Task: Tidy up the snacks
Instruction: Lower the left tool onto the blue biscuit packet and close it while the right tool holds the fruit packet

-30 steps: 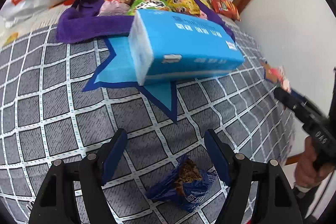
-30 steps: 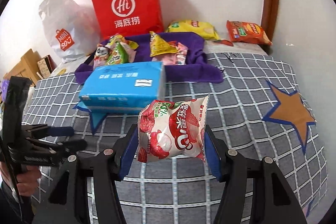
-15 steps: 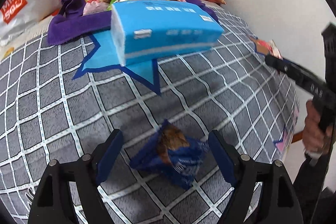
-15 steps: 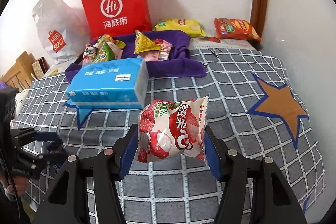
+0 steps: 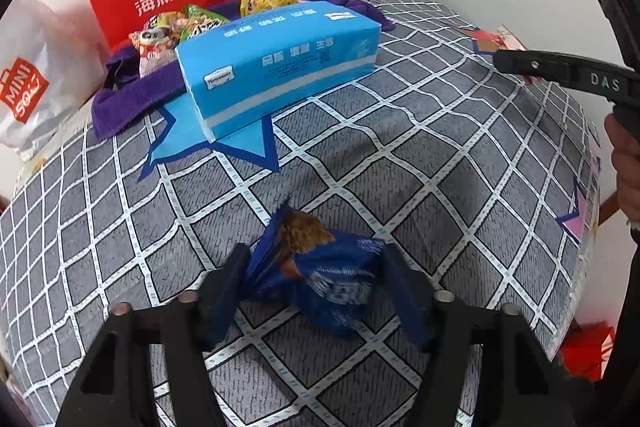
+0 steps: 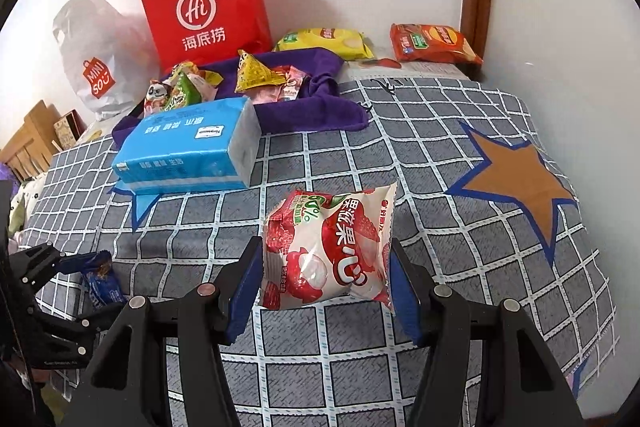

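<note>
Your left hand-held gripper (image 5: 316, 279) has just closed onto the blue snack packet (image 5: 320, 275); squeeze gently, lift straight. Right hand-held gripper (image 6: 326, 279) clamps the lychee packet (image 6: 326, 247).

Blue tissue pack (image 5: 280, 63) on checked cover (image 5: 400, 163); red bag (image 6: 204, 15), perhaps paper.

The left gripper (image 5: 316, 281) angles downward, its jaws just closing around a packet. The right gripper (image 6: 324, 279) clamps another.
</note>
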A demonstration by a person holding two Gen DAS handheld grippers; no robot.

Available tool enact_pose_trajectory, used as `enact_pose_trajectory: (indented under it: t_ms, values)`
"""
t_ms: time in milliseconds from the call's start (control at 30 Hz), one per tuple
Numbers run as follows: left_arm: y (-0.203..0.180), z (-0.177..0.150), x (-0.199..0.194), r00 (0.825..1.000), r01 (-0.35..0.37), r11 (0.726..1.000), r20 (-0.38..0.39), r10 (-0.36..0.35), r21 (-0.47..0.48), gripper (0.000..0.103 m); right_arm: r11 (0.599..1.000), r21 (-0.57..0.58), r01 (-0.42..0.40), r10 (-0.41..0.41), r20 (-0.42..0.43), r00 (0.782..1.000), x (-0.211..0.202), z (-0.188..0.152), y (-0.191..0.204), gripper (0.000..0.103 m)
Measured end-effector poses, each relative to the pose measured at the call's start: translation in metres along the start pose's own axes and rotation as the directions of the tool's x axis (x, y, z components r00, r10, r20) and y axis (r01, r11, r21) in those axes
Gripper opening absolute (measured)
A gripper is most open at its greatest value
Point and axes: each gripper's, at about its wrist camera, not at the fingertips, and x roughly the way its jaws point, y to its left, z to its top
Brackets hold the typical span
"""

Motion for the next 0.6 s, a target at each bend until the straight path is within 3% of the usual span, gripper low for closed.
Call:
enact_pose_trajectory:
  t_ms: [133,300,333,433,600]
  values:
    - [0.005,-0.002,-0.007,1.0,0.015,1.0,0.001,-0.015,-0.016,0.053,1.0,-0.012,0.001,-0.001,0.004,1.0,-0.002,0.002,0.004,0.059]
    - [0.019,0.004,-0.012,0.998,0.066,0.992,0.003,-0.066,-0.104,0.048,1.0,-0.025,-0.005,0.005,0.003,1.0,-0.001,0.008,0.013,0.059]
    - [0.022,0.005,-0.013,0.997,0.077,0.989,0.003,-0.077,-0.124,0.04,1.0,-0.028,-0.009,0.009,0.003,1.0,-0.001,0.01,0.015,0.059]
    - [0.034,0.01,-0.017,0.993,0.12,0.978,0.012,-0.119,-0.17,0.037,0.999,-0.037,-0.015,0.016,0.005,1.0,0.0,0.016,0.023,0.059]
    - [0.042,0.014,-0.014,0.992,0.128,0.975,0.007,-0.129,-0.182,0.017,0.998,-0.056,-0.024,0.025,0.007,1.0,0.003,0.025,0.032,0.059]
